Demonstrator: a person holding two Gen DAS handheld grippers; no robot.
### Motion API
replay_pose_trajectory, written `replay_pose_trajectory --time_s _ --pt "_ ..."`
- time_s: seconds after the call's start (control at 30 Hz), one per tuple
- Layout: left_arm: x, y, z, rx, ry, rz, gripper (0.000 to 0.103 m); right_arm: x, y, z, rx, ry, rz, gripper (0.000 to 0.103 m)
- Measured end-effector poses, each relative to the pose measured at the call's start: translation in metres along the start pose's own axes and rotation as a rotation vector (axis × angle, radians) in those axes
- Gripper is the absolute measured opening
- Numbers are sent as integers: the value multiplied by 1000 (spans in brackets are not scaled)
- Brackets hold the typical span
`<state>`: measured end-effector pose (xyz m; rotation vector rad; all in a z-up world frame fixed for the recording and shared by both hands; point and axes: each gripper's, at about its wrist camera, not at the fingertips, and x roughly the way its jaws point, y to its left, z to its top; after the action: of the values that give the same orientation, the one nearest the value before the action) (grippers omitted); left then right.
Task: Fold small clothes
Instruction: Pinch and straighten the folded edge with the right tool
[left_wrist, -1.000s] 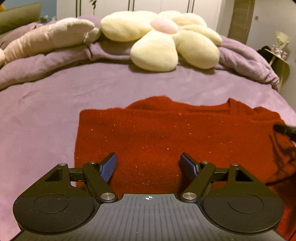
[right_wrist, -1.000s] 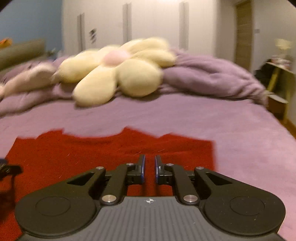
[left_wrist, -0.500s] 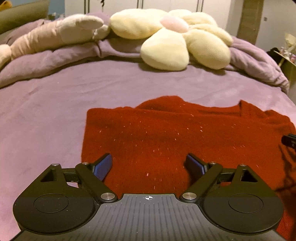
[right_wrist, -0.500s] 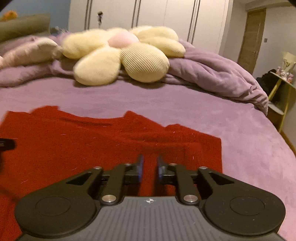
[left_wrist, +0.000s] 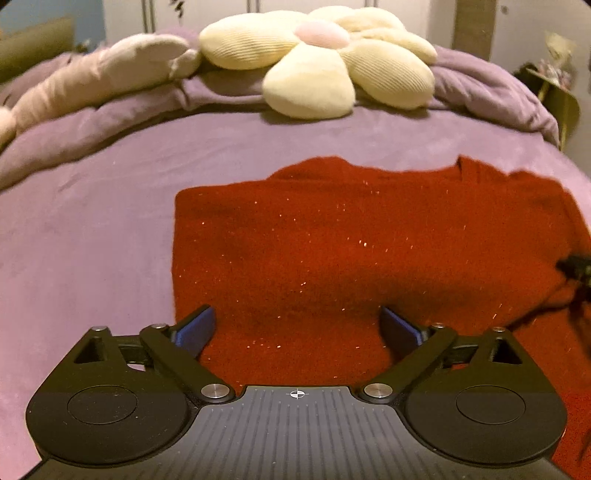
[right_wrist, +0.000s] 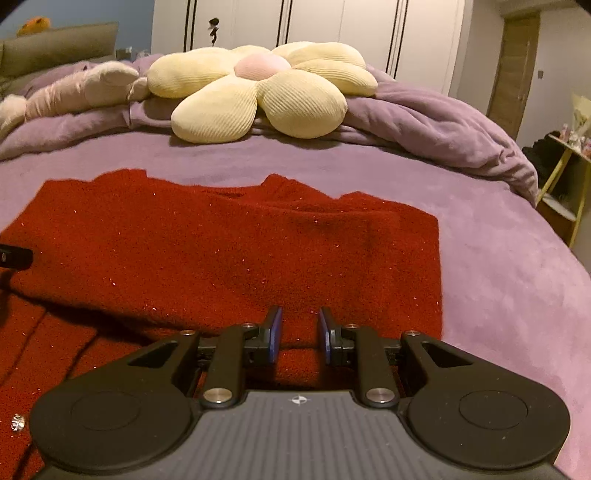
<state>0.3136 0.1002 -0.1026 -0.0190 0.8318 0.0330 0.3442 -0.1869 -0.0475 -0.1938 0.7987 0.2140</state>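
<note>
A red knitted garment lies flat on the purple bed cover, its neckline towards the pillows. My left gripper hovers over the garment's near left part, by its left edge. Its jaws are opening wide and grip nothing. My right gripper is above the garment near its right front corner. Its blue pads stand a narrow gap apart, with red cloth showing through the gap but not pinched. A folded layer of the garment makes a ridge at the left of the right wrist view.
A cream flower-shaped cushion and a bunched purple duvet lie at the head of the bed. A long pale pillow is at the far left. A yellow-legged side table stands past the bed's right edge.
The left jaws have spread much wider. The right jaws went from shut to a narrow gap. Both grippers came lower and nearer over the red garment.
</note>
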Motion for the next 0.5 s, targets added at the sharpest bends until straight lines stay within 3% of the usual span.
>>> replay_pose_trajectory --time_s 0.13,0.17,0.2,0.27,0.4,0.5 --pt "-18 14 -2 -68 13 11 100 -14 -4 8 46 45 11 24" --pt "-24 16 -4 -72 19 13 100 -24 -6 6 75 70 28 35" --pt "-31 19 -8 -72 23 5 100 -32 -8 1 100 83 48 40" --pt "-50 23 -22 -52 34 -11 100 -58 -10 -20 123 97 97 47" --pt "-94 31 -68 7 70 -44 100 -120 -20 -69 132 137 102 52" --pt "-126 43 -106 -22 116 -66 100 -171 -40 -110 227 168 93 58"
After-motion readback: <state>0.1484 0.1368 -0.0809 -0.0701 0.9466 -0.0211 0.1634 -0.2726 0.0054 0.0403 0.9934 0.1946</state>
